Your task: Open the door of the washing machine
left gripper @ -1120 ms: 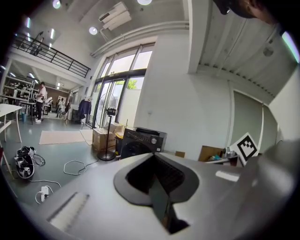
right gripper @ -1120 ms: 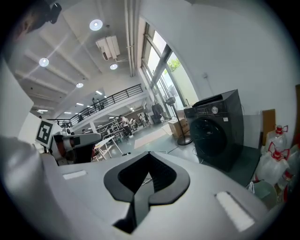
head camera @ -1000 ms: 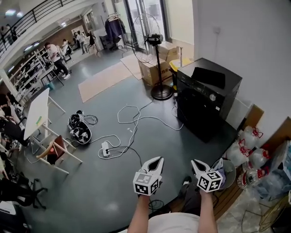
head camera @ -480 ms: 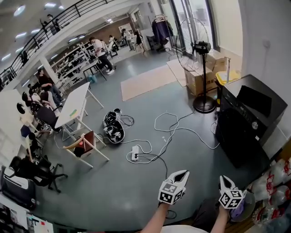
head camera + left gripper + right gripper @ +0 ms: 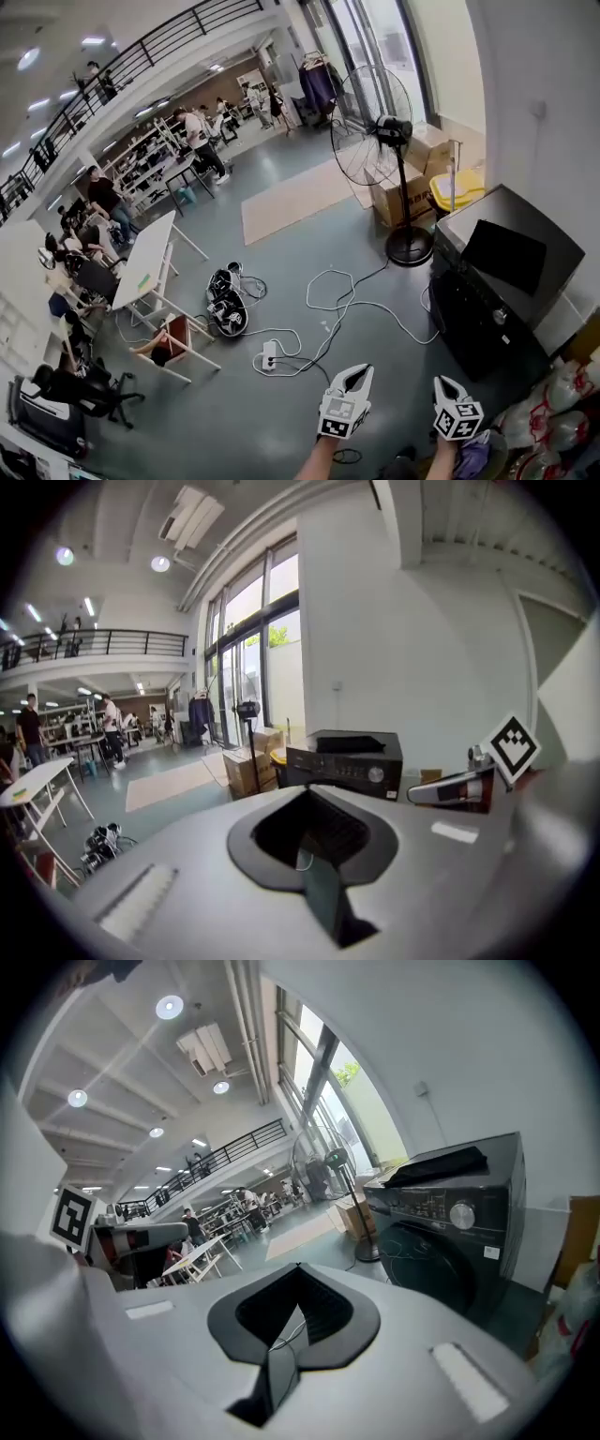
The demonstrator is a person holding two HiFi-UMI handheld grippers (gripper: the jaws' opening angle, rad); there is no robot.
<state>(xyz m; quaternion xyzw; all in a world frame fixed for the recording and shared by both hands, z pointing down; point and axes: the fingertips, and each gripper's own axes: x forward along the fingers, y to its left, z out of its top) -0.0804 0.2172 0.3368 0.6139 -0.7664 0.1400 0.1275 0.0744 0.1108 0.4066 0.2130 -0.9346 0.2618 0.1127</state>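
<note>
- Left gripper [image 5: 361,371] low in the head view; jaws clenched together, nothing between them
- Right gripper [image 5: 440,381] just beside it; jaws likewise pressed together and empty; both held in the air over the grey floor [image 5: 281,412]
- Washing machine [image 5: 487,300], black, stands against the white wall [image 5: 534,103] at the right, well apart from both grippers; its round door [image 5: 427,1260] faces the room and sits shut; a knob [image 5: 461,1214] shows on the panel above the door
- Dark cloth [image 5: 506,255] lies on the machine's top
- Standing fan [image 5: 375,127] beyond the machine; cardboard boxes [image 5: 398,192] and a yellow bin [image 5: 457,187] near its base
- White cable [image 5: 347,300] loops across the floor to a power strip [image 5: 269,354]
- White table [image 5: 145,262] at the left; people stand and sit further back
</note>
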